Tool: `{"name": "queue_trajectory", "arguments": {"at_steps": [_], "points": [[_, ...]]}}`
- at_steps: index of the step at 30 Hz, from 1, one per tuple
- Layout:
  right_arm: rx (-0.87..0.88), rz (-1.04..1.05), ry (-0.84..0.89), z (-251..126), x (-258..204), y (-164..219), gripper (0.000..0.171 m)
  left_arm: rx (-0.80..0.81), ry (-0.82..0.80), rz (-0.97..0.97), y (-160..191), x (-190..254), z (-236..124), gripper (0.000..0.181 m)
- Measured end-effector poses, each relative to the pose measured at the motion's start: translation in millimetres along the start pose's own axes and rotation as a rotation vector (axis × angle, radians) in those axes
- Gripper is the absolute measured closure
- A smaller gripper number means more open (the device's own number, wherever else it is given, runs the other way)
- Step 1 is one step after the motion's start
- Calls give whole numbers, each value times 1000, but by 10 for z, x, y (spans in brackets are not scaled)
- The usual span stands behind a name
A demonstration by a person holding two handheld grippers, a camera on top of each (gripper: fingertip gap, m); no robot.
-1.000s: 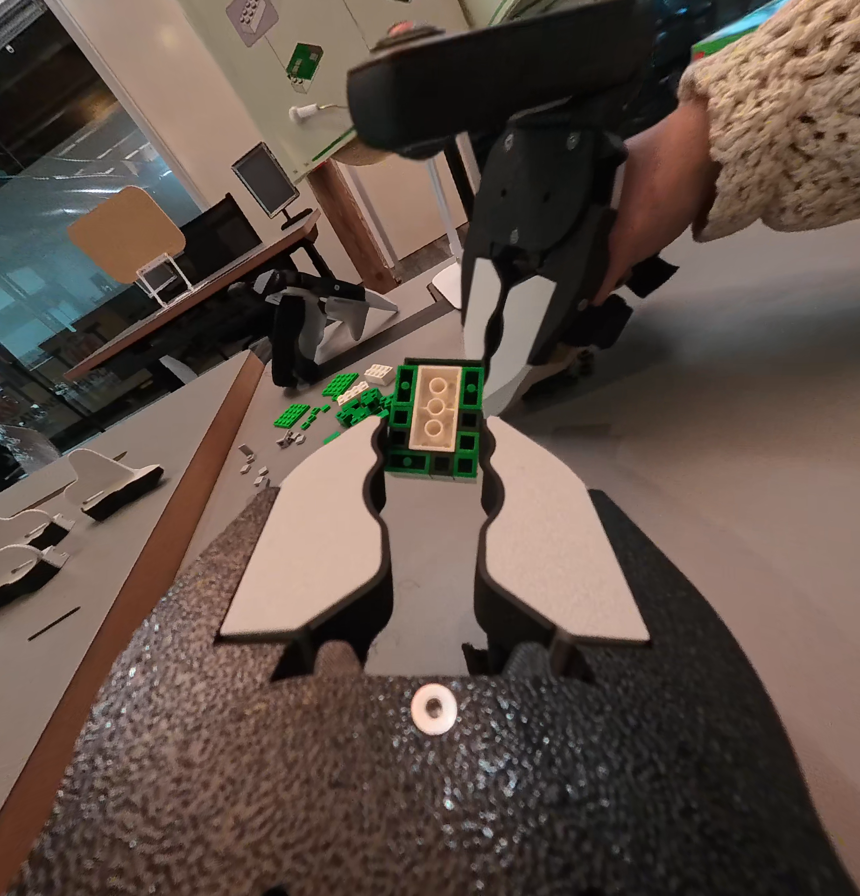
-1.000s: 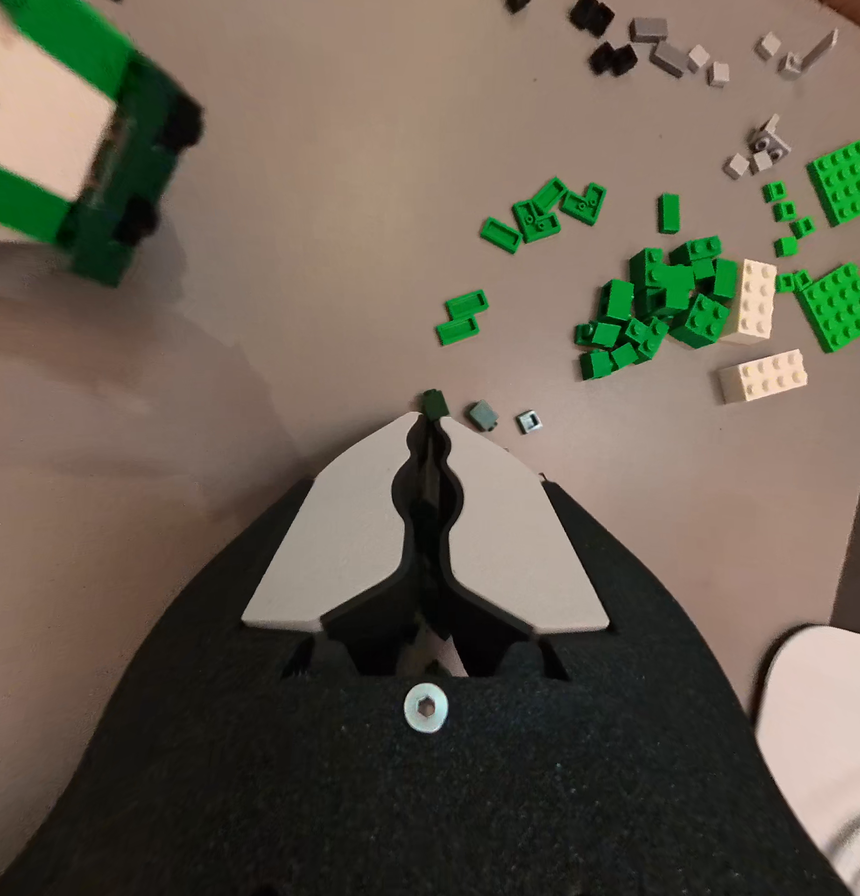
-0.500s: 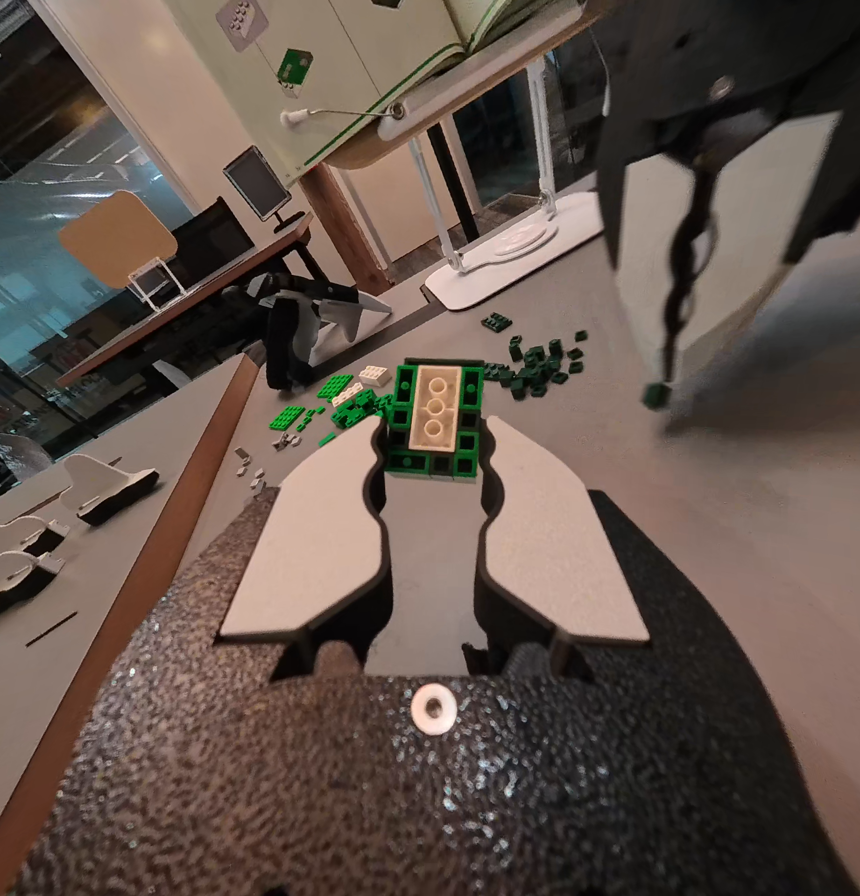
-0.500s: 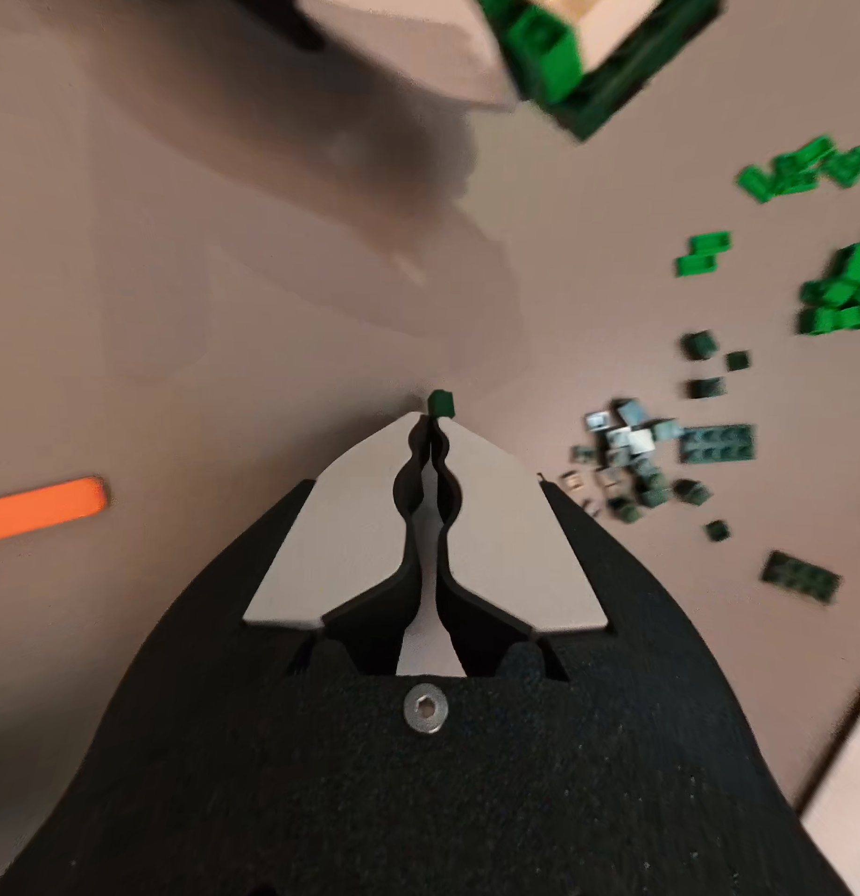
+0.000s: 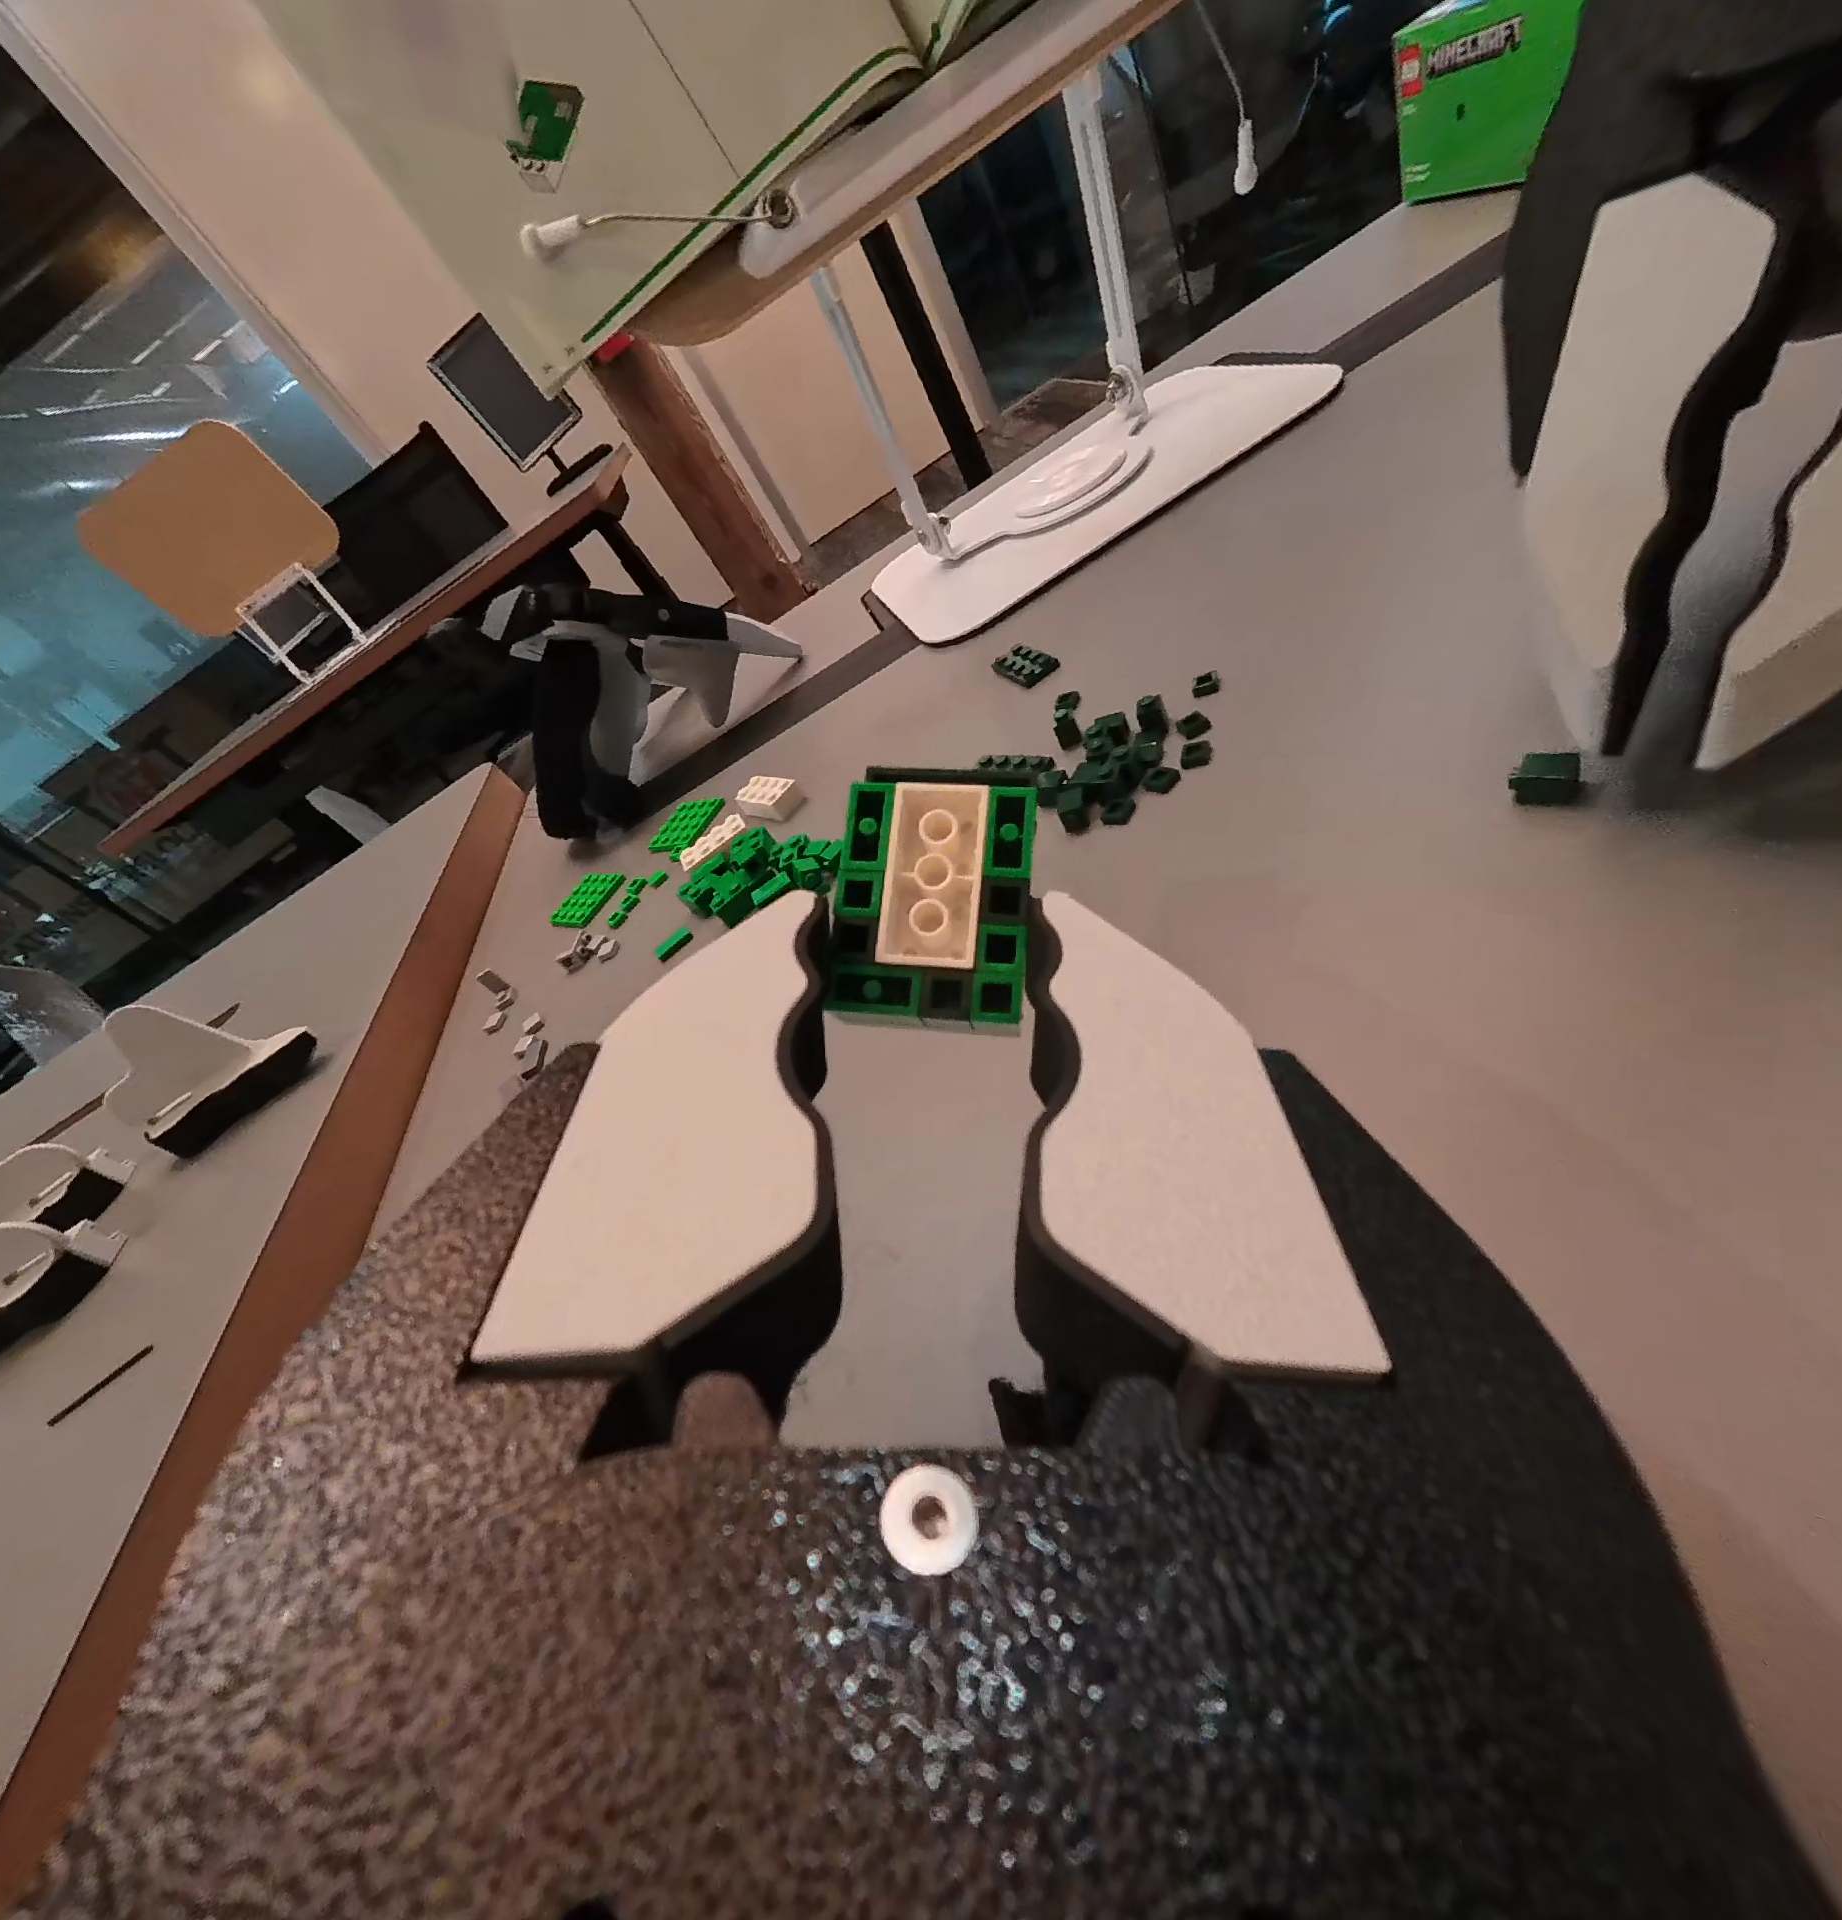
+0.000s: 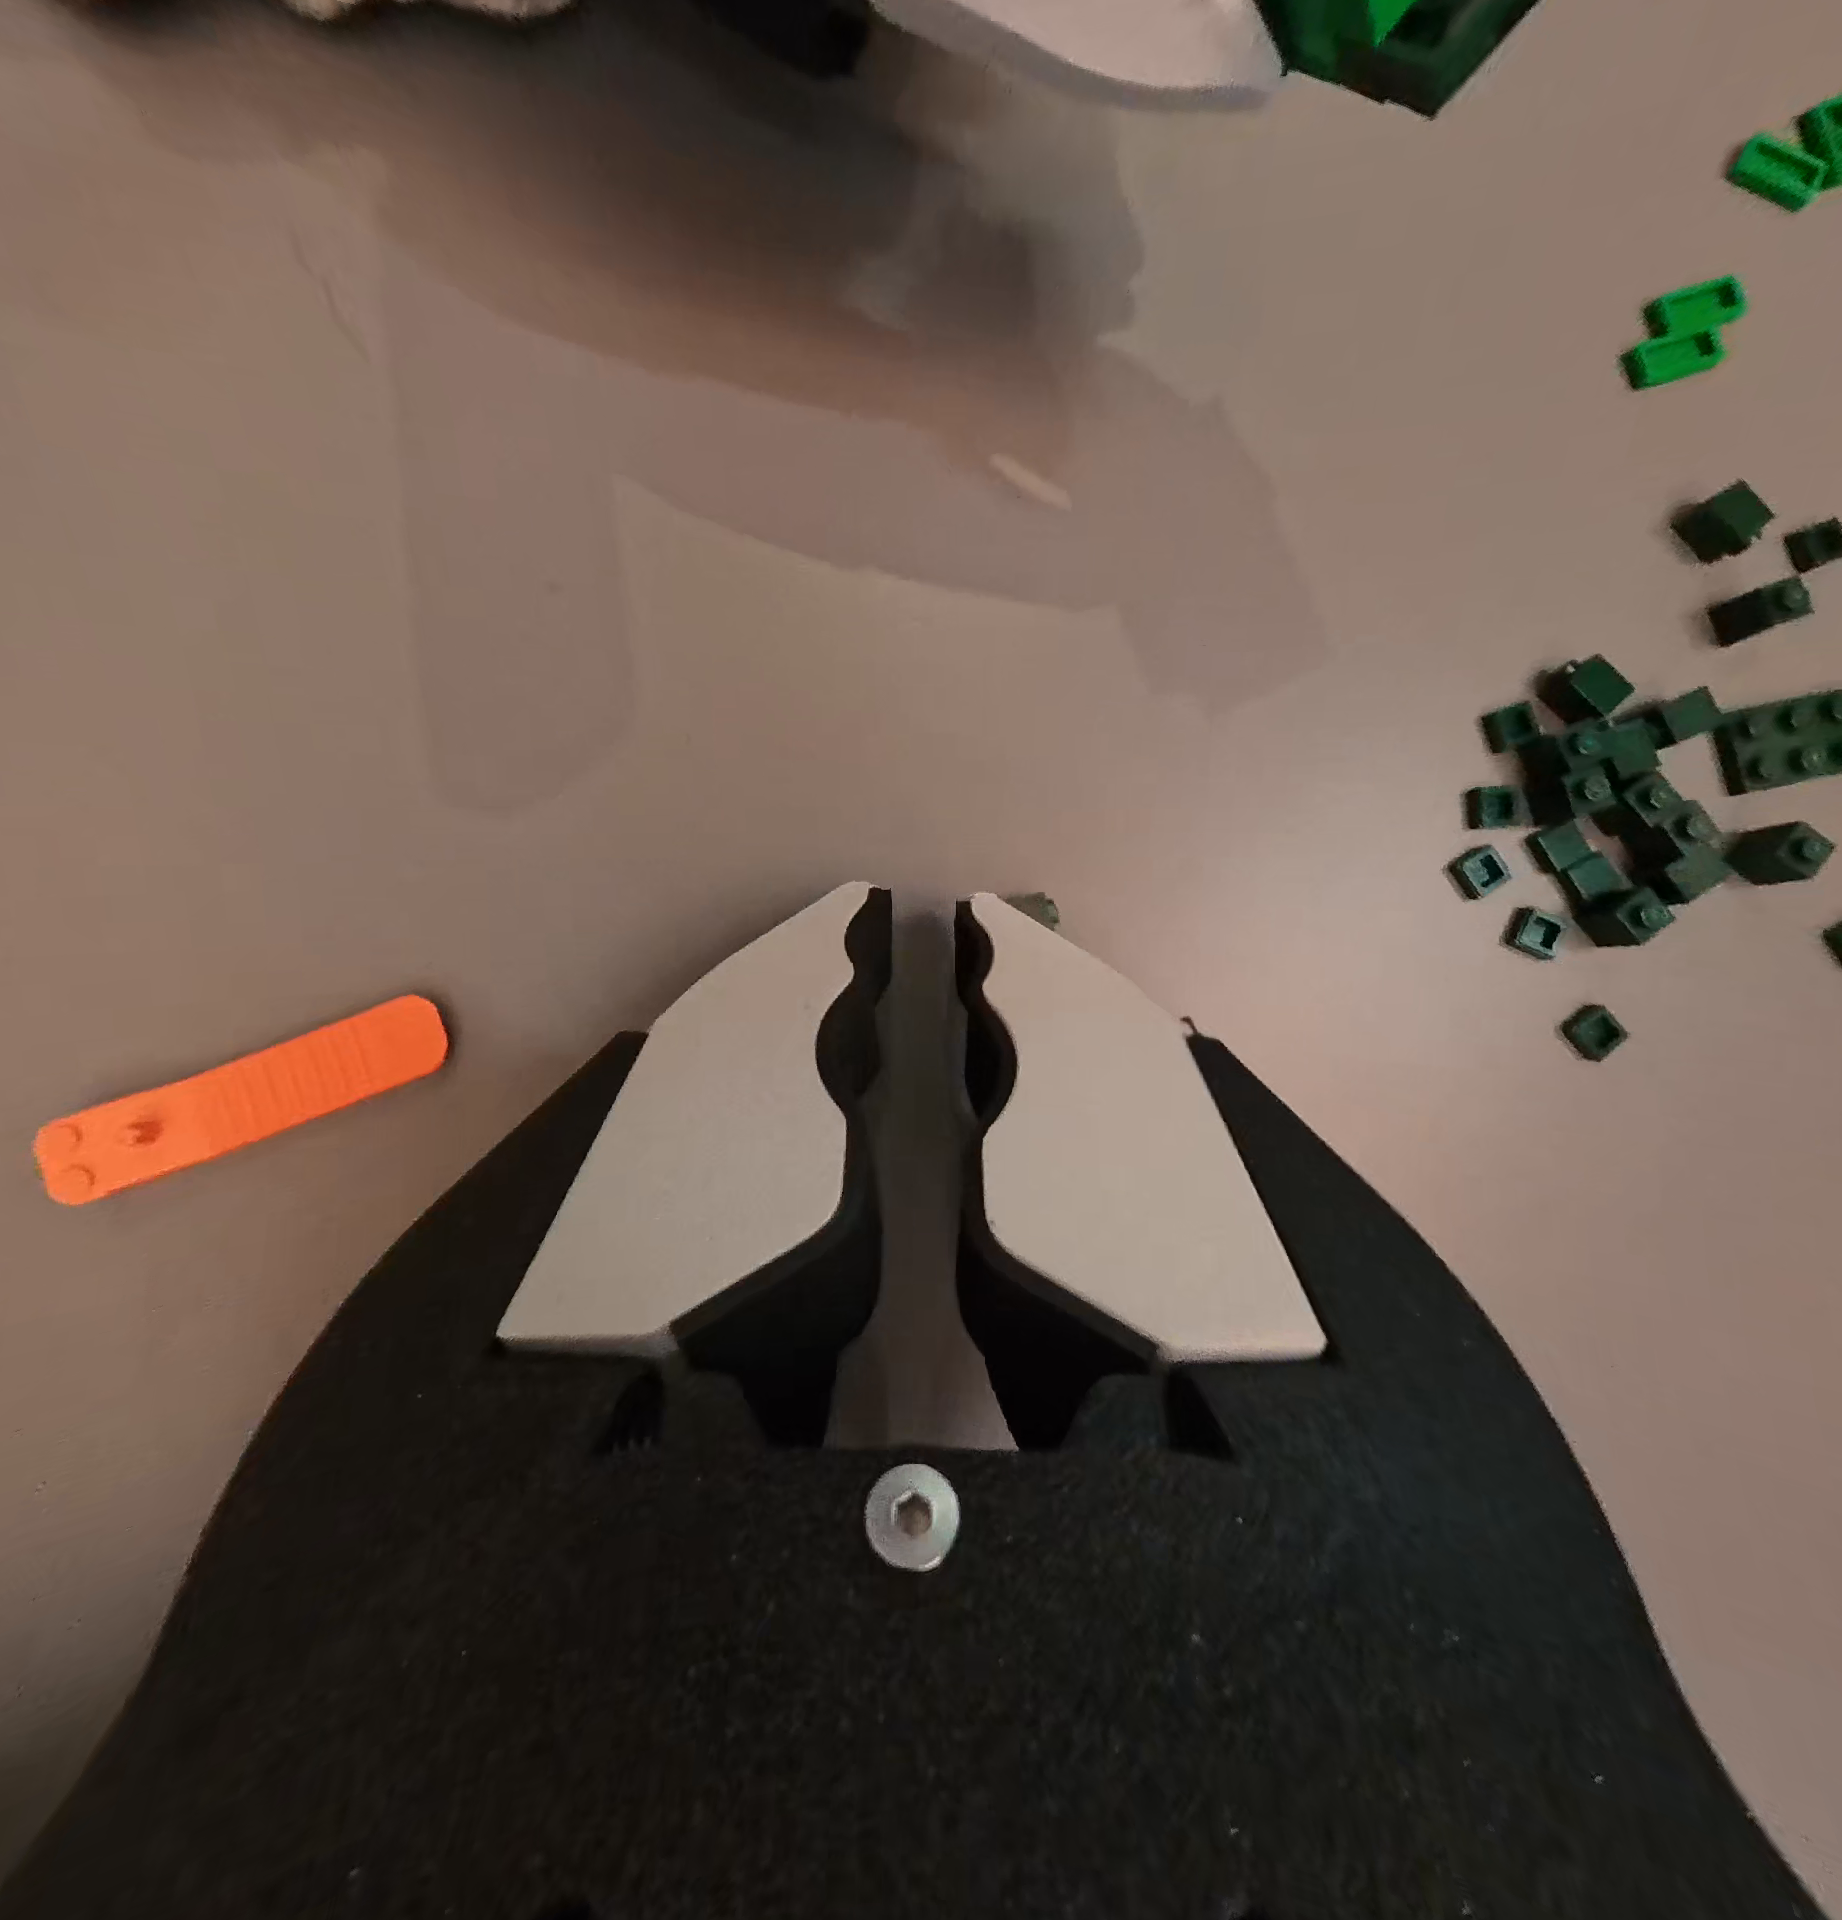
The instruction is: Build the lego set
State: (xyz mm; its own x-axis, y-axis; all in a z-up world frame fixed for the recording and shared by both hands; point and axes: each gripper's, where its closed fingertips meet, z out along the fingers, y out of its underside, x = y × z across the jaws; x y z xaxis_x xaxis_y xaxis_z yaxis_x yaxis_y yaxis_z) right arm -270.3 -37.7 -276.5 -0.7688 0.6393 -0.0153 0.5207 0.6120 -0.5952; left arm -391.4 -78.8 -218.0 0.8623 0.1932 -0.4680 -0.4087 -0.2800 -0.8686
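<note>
I am clamping the green and white lego block (image 5: 932, 902) in the left gripper (image 5: 929, 935) above the table (image 5: 1312, 1039), while the right gripper (image 6: 922, 902), fingers parted and empty beside a small dark green piece (image 5: 1544, 777), probably needs to re-pinch it.

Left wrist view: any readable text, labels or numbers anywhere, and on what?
Green box, far back on the table: a printed logo and small print; I won't transcribe it.
Open booklet on the stand: pictures only, nothing legible.
Right wrist view: no writing.
</note>
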Motion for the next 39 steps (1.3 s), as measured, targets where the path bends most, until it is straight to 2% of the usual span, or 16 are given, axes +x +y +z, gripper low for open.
{"name": "queue_trajectory", "arguments": {"at_steps": [3, 9, 13, 16, 19, 23, 27, 33, 35, 39], "points": [[-48, 20, 82, -31, 98, 88, 160, -4, 4, 6, 8, 9, 0, 145], [-34, 269, 150, -70, 198, 91, 157, -13, 14, 30, 27, 43, -5, 145], [15, 403, 286, -137, 277, 23, 136, -14, 16, 28, 34, 43, -13, 145], [31, 497, 314, -61, 185, 19, 127, -18, 19, 33, 41, 52, -17, 145], [4, 513, 419, -6, 205, 104, 130, -21, 23, 37, 49, 61, -21, 145], [26, 527, 432, 57, 193, 98, 143, -22, 25, 40, 54, 68, -31, 145], [-5, 476, 466, 41, 229, 123, 163, -24, 27, 44, 60, 73, -33, 145], [-16, 326, 487, 15, 183, 84, 163, -33, 23, 70, 79, 82, -26, 145], [-31, 202, 472, -7, 97, 49, 164, -32, 30, 78, 78, 100, -26, 145], [-113, 6, 548, -188, 21, 82, 164, 0, 55, 90, 26, 162, -43, 145]]}}
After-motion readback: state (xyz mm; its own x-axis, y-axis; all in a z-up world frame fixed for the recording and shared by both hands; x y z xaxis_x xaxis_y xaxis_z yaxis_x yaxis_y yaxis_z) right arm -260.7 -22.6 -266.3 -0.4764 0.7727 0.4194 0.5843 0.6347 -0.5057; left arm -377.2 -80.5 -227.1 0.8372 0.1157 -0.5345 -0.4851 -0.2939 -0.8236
